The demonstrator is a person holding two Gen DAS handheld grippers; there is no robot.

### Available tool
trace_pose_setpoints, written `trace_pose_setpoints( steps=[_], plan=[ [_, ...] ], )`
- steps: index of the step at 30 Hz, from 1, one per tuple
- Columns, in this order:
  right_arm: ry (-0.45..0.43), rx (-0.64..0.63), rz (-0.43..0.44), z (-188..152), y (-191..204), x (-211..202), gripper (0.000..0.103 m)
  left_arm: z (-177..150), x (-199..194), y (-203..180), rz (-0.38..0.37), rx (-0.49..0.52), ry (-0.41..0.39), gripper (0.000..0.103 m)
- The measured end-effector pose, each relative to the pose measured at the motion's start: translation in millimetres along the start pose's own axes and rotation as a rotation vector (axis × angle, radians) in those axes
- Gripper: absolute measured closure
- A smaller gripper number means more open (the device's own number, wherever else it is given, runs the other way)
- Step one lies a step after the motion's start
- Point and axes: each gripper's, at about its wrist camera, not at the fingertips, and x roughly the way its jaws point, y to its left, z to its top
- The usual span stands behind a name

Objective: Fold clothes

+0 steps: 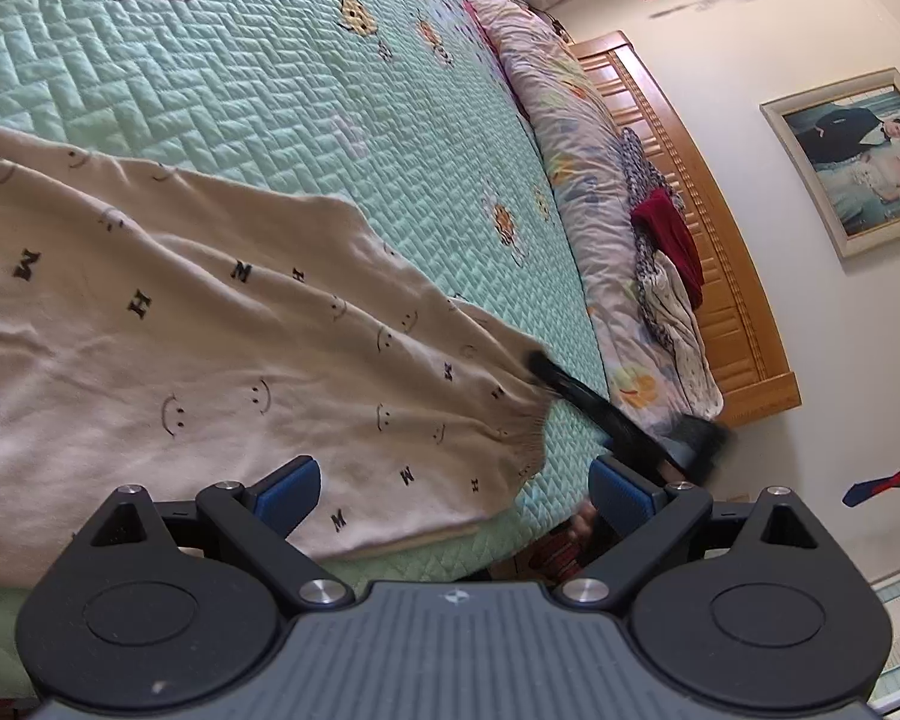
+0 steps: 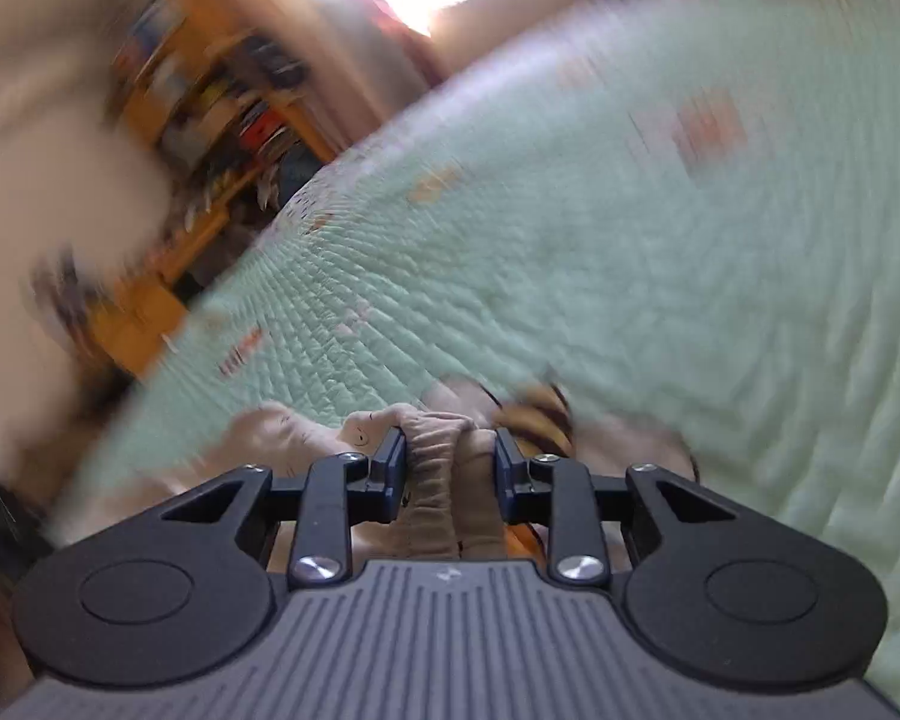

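Note:
A beige sweater (image 1: 168,348) printed with smiley faces and black letters lies spread on the green quilted bedspread (image 1: 258,78). My left gripper (image 1: 453,489) hovers open over the sweater's near edge, with nothing between its blue pads (image 1: 288,492). In the left wrist view my right gripper (image 1: 537,367) shows as a blurred black shape at the sweater's ribbed end (image 1: 525,420). The right wrist view is smeared. In it my right gripper (image 2: 450,456) is shut on a bunch of ribbed beige sweater fabric (image 2: 444,468), lifted over the bedspread (image 2: 630,240).
A rumpled floral duvet (image 1: 576,138) with a pile of clothes (image 1: 669,252) lies along the wooden headboard (image 1: 702,222). A framed picture (image 1: 852,156) hangs on the wall. A blurred orange shelf unit (image 2: 204,96) stands beyond the bed's far edge.

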Motion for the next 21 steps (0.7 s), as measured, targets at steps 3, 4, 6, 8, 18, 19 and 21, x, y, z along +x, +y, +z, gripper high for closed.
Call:
trace_pose_setpoints(
  steps=[3,4,6,8,18,19,21],
  plan=[
    [-0.055,-0.445,-0.042,-16.5,83.7,-18.0,0.072,1.8,-1.0,3.2,-0.004,-0.012,-0.011,0.006],
    [-0.05,-0.547,-0.034,-26.6,104.8,-19.0,0.072,1.9,-0.7,4.5,-0.005,-0.018,-0.012,0.006],
    [-0.03,-0.723,-0.046,-47.8,136.0,-14.5,0.072,0.1,-0.6,5.1,-0.004,-0.02,-0.008,0.006],
    [-0.008,-0.871,-0.061,-71.0,156.0,-10.5,0.072,-1.9,-0.8,5.4,-0.003,-0.02,-0.003,0.006],
    [-0.061,-0.981,-0.141,-74.8,157.1,-14.2,0.072,-2.2,-8.3,10.6,-0.002,-0.033,-0.025,0.006],
    [-0.072,-0.98,-0.149,-73.7,154.7,-14.1,0.072,-3.0,-7.6,10.4,-0.001,-0.032,-0.022,0.006],
    [-0.092,-0.978,-0.173,-72.8,152.0,-14.5,0.072,-3.8,-6.6,10.2,0.001,-0.031,-0.018,0.006]
  ],
)
